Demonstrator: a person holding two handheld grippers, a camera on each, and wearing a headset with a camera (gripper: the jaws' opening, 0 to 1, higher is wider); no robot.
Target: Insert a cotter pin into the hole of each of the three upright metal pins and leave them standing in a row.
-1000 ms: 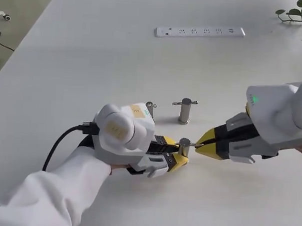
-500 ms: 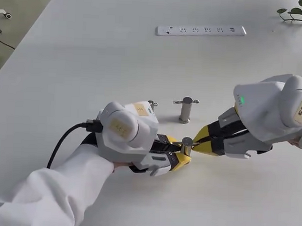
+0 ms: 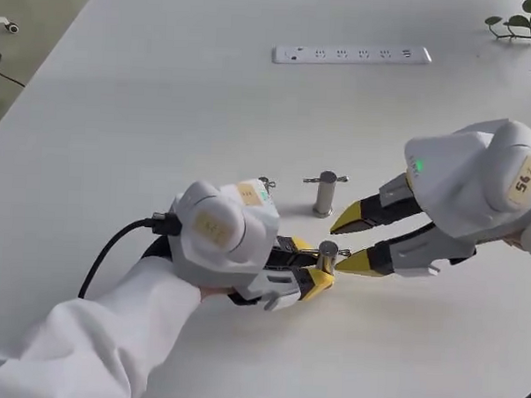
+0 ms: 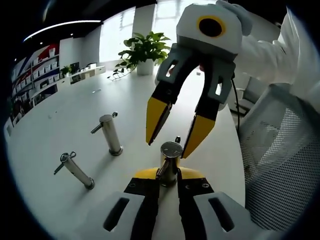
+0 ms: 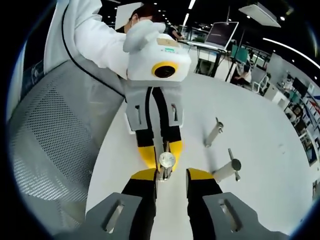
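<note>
Clamping the near metal pin [image 3: 328,250], left gripper [image 3: 318,272] hiding its shaft; right gripper [image 3: 338,247] spread wide.

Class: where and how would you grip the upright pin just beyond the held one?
Take the pin by its bare shaft below the cotter pin, coming level from the side. The cotter pin sticks out both ways at the top, so a grip from above would likely foul it.
</note>
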